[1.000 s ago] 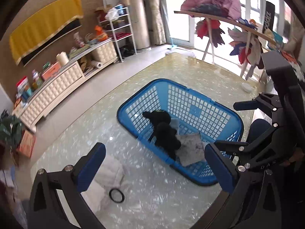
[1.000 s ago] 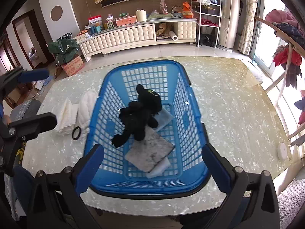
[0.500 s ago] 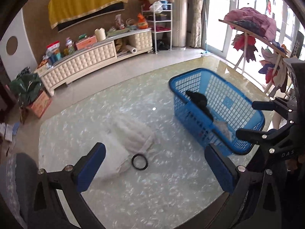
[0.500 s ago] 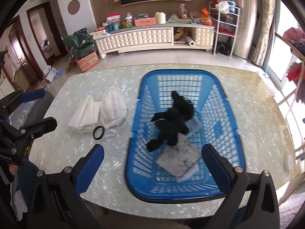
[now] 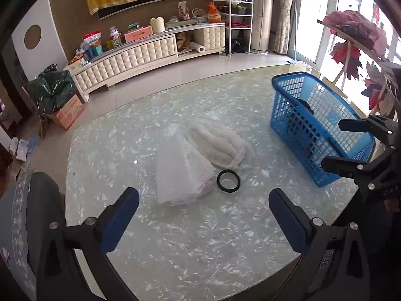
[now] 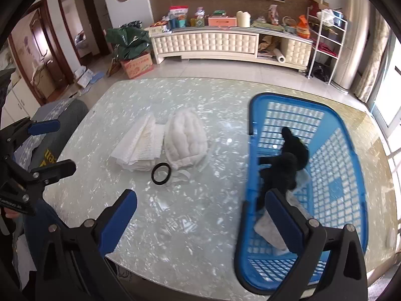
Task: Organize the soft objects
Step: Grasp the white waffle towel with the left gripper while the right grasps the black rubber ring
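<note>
A blue plastic basket (image 6: 351, 175) stands on the right of the table and holds a black plush toy (image 6: 285, 165) on grey cloths (image 6: 269, 228). It also shows in the left wrist view (image 5: 295, 130). Left of it lie a folded white cloth (image 5: 180, 175), a white ribbed cushion (image 5: 220, 143) and a black ring (image 5: 228, 179); they show in the right wrist view too: cloth (image 6: 140, 148), cushion (image 6: 186, 140), ring (image 6: 161, 173). My left gripper (image 5: 204, 215) is open and empty, near the folded cloth. My right gripper (image 6: 200, 215) is open and empty above the table by the basket's left wall.
The pearly glass table (image 5: 200, 245) ends close in front of both grippers. Beyond it are a white cabinet (image 6: 205, 44), a cardboard box (image 6: 136, 65) and a clothes rack (image 5: 356, 32) at the right.
Both grippers have swung left, away from the basket and toward the white cloth, cushion and ring. Both stay open and empty.
</note>
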Motion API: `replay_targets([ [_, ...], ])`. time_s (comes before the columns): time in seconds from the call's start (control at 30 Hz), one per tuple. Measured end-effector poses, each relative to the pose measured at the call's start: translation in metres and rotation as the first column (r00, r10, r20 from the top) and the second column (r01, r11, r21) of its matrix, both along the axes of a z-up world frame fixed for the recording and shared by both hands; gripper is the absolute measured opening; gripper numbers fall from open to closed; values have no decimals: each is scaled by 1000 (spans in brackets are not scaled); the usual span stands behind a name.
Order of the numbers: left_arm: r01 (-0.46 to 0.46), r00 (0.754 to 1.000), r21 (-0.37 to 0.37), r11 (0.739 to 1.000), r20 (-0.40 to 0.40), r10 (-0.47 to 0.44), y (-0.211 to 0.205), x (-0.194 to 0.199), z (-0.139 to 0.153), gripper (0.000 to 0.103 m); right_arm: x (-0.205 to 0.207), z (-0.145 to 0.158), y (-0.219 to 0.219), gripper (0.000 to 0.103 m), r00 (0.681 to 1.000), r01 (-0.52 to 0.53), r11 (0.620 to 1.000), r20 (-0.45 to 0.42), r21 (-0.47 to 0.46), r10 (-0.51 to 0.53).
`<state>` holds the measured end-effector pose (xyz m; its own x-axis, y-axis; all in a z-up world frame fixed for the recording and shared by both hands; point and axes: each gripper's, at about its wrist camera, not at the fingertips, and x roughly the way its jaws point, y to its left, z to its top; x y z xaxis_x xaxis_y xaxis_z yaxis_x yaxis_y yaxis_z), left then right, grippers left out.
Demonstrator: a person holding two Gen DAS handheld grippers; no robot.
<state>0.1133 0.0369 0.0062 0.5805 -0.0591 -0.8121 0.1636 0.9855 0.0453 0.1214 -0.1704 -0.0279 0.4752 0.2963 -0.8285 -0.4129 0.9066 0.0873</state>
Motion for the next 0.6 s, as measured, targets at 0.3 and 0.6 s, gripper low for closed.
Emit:
replay_targets([
  [0.3,-34,998,-31,999,-52,32,38,17,-32,103,16,-22,45,102,997,-73,996,-43,-55,71],
  [0.6,-58,993,-82,995,-103,49,75,42,-67,103,29,-54,77,102,991,-86,994,-110,-71,78],
])
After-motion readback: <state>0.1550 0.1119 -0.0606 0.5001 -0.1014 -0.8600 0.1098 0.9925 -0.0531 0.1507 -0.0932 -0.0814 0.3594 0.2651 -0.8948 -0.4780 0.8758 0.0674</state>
